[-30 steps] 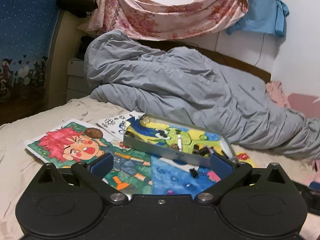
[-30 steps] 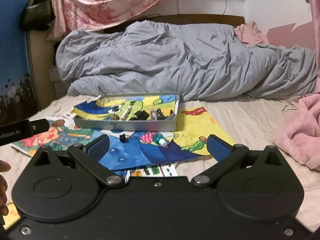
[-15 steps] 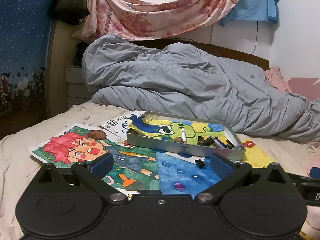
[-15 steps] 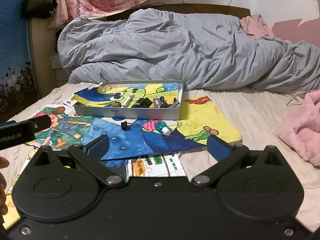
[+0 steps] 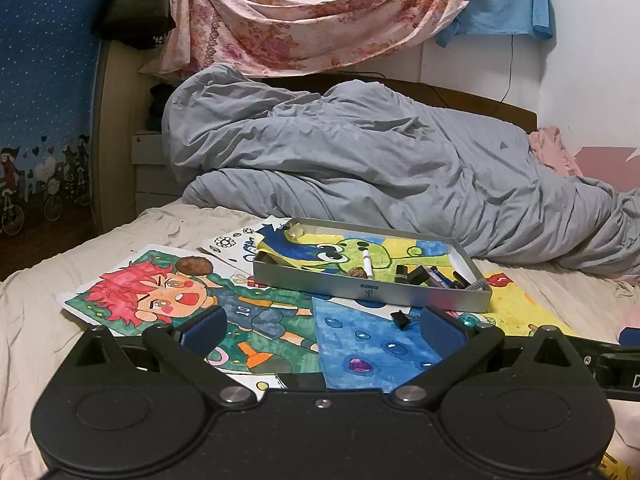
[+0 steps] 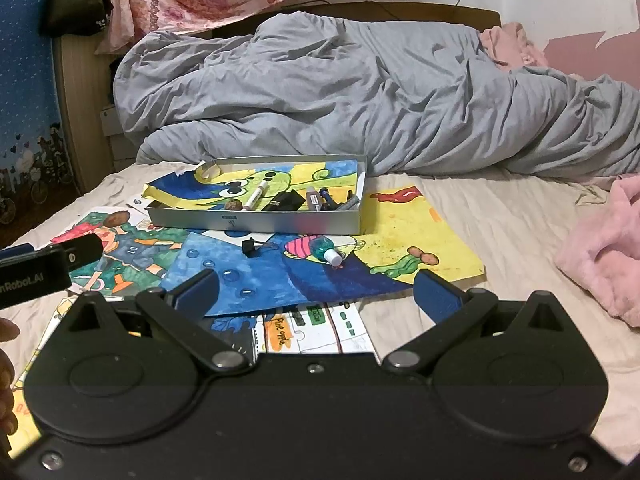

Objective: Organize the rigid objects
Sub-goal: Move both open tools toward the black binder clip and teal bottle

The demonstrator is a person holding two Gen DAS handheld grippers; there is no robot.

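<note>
A silver tin tray (image 5: 372, 289) (image 6: 296, 224) lies on drawings on the bed, holding a white marker (image 6: 256, 197), a walnut-like brown lump (image 6: 233, 205), pens and black bits. Outside it lie a black binder clip (image 5: 400, 318) (image 6: 250, 247), a small teal bottle with a white cap (image 6: 326, 251), and a brown nut (image 5: 193, 266) on the red-haired drawing. My left gripper (image 5: 322, 326) is open, short of the tray. My right gripper (image 6: 316, 290) is open over the blue drawing, with nothing between its fingers.
Coloured drawings (image 5: 160, 300) (image 6: 404, 240) are spread over the beige sheet. A crumpled grey duvet (image 5: 380, 160) fills the back of the bed. A pink blanket (image 6: 604, 252) lies at the right. The left gripper's body (image 6: 44, 268) shows at the right view's left edge.
Both grippers have pulled back and levelled, so the tray now sits farther off and more of the bed shows. Both stay open; no object has moved.
</note>
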